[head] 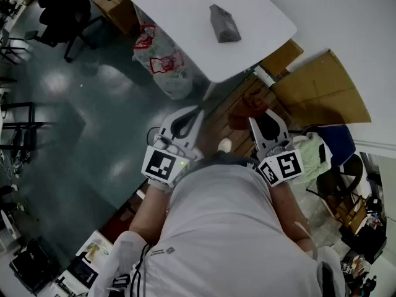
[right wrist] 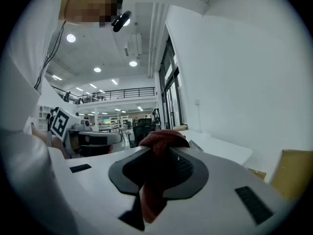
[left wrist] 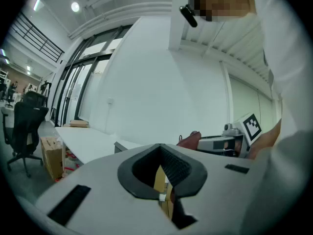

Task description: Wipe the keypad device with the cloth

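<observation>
The grey keypad device (head: 224, 23) stands on the white table (head: 185, 17), far ahead of both grippers. I hold both grippers close to my torso, pointing roughly level towards the table. My right gripper (head: 256, 119) is shut on a red cloth (head: 246, 106); in the right gripper view the cloth (right wrist: 161, 142) bulges above the jaws and hangs down between them. My left gripper (head: 198, 112) is shut with nothing in it (left wrist: 164, 192). From the left gripper view the right gripper (left wrist: 222, 143) and the red cloth (left wrist: 190, 138) show off to the right.
A clear plastic bag with red print (head: 164, 64) leans under the table. Flattened cardboard (head: 322, 88) lies to the right, and a cardboard box (head: 114, 5) sits at the far left. An office chair (head: 62, 11) stands at the upper left. A blue chair (head: 337, 144) holds a pale cloth.
</observation>
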Demonstrator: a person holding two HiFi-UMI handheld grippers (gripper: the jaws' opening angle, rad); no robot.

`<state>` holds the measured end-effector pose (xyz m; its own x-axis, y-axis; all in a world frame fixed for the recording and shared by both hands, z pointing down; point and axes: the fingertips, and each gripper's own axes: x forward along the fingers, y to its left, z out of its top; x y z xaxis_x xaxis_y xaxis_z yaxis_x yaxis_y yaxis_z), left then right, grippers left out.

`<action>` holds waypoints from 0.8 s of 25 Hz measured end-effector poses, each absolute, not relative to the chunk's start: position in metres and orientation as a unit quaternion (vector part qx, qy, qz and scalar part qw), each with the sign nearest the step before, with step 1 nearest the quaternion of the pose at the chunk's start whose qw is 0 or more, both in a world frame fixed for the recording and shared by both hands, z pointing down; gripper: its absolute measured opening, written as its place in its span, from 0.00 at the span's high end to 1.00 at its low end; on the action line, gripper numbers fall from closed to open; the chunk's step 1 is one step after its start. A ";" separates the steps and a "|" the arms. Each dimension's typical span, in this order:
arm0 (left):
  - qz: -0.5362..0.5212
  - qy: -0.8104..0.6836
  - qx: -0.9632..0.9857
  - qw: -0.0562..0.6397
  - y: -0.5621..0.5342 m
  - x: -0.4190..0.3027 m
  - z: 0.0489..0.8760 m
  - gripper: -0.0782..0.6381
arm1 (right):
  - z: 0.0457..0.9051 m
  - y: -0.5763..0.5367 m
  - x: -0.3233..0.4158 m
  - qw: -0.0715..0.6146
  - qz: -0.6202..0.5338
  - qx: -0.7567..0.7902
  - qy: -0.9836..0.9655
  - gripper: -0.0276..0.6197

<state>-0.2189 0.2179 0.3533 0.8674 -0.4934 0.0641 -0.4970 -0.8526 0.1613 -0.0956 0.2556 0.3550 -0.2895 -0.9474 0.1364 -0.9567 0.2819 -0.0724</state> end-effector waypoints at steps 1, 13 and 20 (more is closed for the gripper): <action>0.015 -0.257 0.962 0.089 0.219 -0.214 0.353 0.88 | 0.355 0.257 -0.091 0.032 0.069 0.596 -0.799 0.84; 0.045 -0.278 0.956 0.084 0.217 -0.157 0.359 0.88 | 0.355 0.263 -0.027 0.002 0.069 0.594 -0.802 0.84; 0.065 -0.286 0.953 0.072 0.201 -0.118 0.361 0.87 | 0.353 0.262 0.016 -0.021 0.062 0.599 -0.798 0.84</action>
<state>-0.1181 0.2010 0.3609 0.8279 -0.5357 0.1658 -0.5545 -0.8262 0.0996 0.0159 0.2619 0.3533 -0.2815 -0.9587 0.0407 -0.9534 0.2746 -0.1253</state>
